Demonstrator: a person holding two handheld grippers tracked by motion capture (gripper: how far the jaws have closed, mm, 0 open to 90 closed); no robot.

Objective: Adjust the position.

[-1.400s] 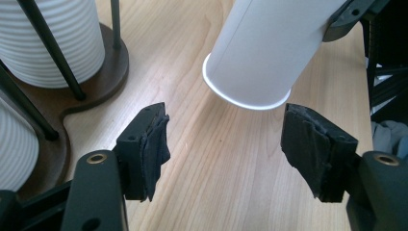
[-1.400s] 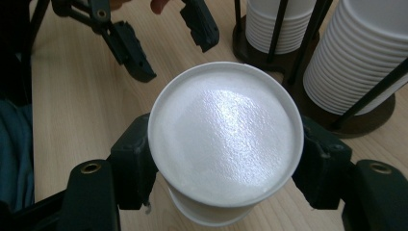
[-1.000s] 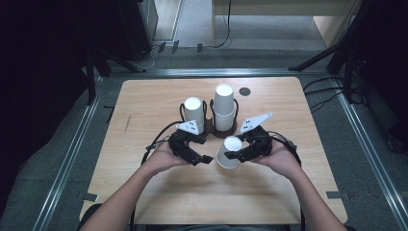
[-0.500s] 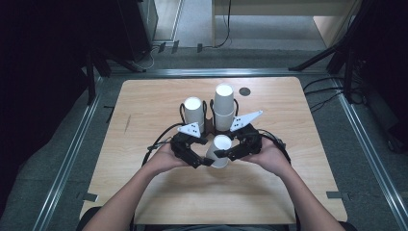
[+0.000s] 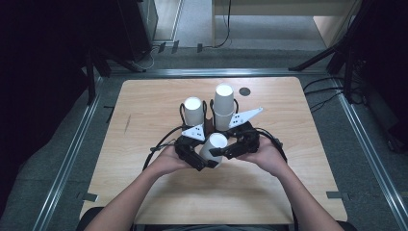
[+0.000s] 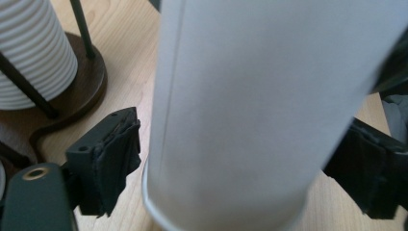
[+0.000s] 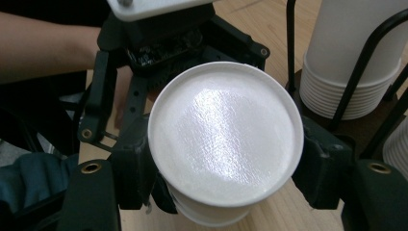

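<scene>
A white paper cup [image 5: 214,146] hangs bottom-up and tilted between both grippers above the table's middle. My right gripper [image 7: 226,166] is shut on it, with a pad pressed on each side of the cup [image 7: 226,134] just under its base. My left gripper [image 6: 240,168] has its jaws around the cup [image 6: 250,106] near its rim. They have just been closing, and a sliver of gap shows at the left pad [image 6: 115,159]. In the high view the left gripper [image 5: 208,161] and the right gripper [image 5: 222,152] face each other across the cup.
Just behind the grippers stands a dark wire cup holder [image 5: 208,126] with two stacks of white cups [image 5: 193,110] [image 5: 223,103]. A small dark round spot [image 5: 245,91] lies on the wooden table [image 5: 144,101] at the back. Cables trail from both grippers.
The right gripper brought the cup left and turned it bottom-up. The left gripper moved in until its jaws stood around the cup.
</scene>
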